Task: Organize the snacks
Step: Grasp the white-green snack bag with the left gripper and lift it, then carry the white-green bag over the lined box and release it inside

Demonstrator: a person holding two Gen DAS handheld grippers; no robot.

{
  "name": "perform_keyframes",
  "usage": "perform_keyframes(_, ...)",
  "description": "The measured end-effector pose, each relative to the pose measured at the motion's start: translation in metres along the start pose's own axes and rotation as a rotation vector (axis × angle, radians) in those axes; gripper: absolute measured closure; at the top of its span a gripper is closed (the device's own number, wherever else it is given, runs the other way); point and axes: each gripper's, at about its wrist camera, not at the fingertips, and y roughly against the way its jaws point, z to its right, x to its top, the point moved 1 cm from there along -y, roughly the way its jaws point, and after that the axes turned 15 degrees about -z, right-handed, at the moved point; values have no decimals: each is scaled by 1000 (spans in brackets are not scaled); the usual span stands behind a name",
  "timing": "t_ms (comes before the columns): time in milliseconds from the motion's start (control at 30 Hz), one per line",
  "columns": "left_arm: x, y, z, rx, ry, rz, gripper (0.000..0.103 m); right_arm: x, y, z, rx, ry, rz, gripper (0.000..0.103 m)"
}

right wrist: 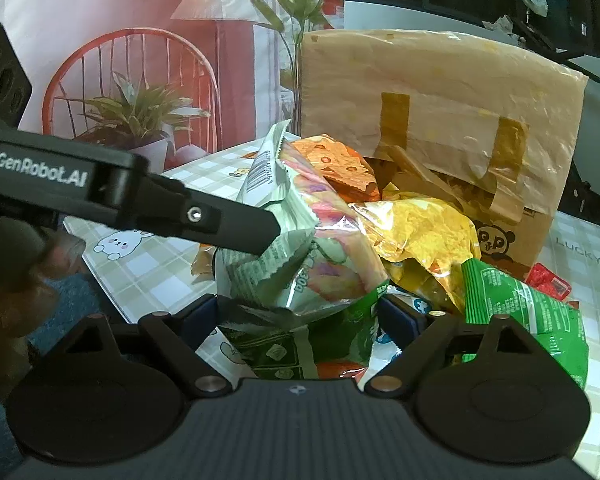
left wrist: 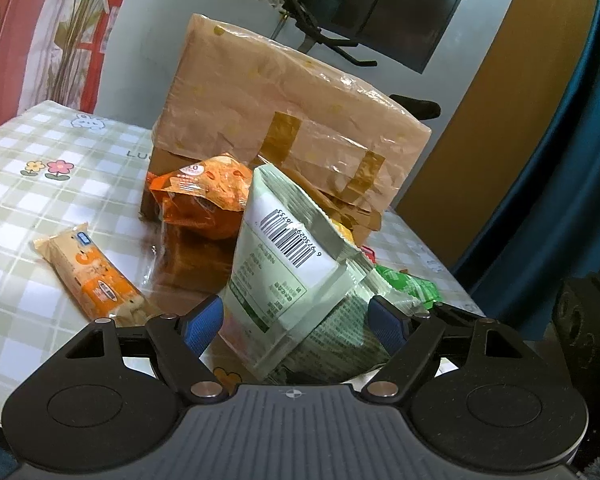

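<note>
A pale green snack bag with a barcode stands tilted between the wide-apart fingers of my left gripper; the blue pads do not press it. In the right wrist view the same bag lies on a pile of snacks, with the left gripper's finger against its side. My right gripper is open around the pile's front, over a dark green bag. An orange bag, a yellow bag, a bright green bag and a long orange-and-tan bar lie around.
A big taped cardboard box stands right behind the pile, also in the right wrist view. The table has a green checked cloth. A small red packet lies at the right.
</note>
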Motion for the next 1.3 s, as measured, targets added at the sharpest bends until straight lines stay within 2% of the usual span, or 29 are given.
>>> perform_keyframes(133,-1,-1,0,-20,-5,-2,25,-1,1,1,11,-7,9,15)
perform_keyframes(333,-3,-1,-2,-33,-7,-3,28,-1,3,2,34,-17,23,21)
perform_keyframes(467,-3,0,-2,-42,-11,2,30,-2,4,2,59,-16,27,29)
perform_keyframes(767,1,14,8,-37,-70,46,31,0,16,-2,55,0,61,32)
perform_keyframes(1033,23,47,30,-19,-142,99,32,18,43,-5,65,11,112,32)
perform_keyframes(1300,72,84,55,-29,-180,188,33,63,87,-5,64,24,182,32)
